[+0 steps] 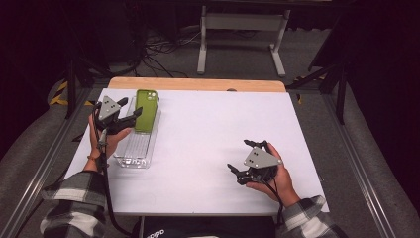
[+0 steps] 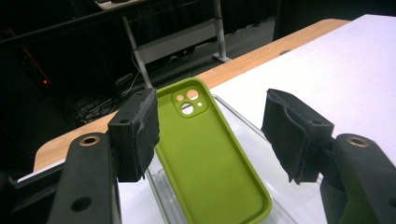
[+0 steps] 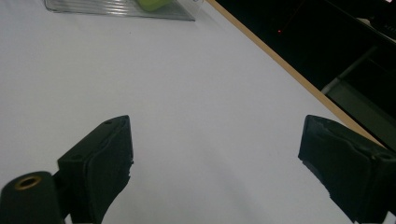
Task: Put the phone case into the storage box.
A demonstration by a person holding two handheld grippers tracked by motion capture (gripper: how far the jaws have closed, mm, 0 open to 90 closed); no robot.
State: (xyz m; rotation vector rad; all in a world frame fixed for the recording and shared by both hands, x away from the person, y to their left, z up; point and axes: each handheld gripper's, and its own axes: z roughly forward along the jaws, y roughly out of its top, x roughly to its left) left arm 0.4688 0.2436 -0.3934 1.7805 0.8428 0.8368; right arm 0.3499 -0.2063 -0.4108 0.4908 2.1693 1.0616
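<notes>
A lime-green phone case (image 1: 146, 110) leans tilted in a clear ribbed plastic tray (image 1: 132, 152) at the table's left, camera cut-outs toward the far end. My left gripper (image 1: 131, 110) sits just left of it, held in a hand. In the left gripper view the case (image 2: 210, 158) lies between the two black pads; the left pad (image 2: 135, 135) is close to its edge and the right pad stands well apart, so the gripper (image 2: 210, 133) is open. My right gripper (image 1: 238, 154) rests open near the front right of the table, nothing between its jaws (image 3: 215, 154).
The white tabletop (image 1: 208, 124) has a wooden strip (image 1: 198, 84) along its far edge. Beyond it stand a white metal frame (image 1: 240, 29) and cables on a dark floor. The tray's corner (image 3: 116, 9) shows far off in the right gripper view.
</notes>
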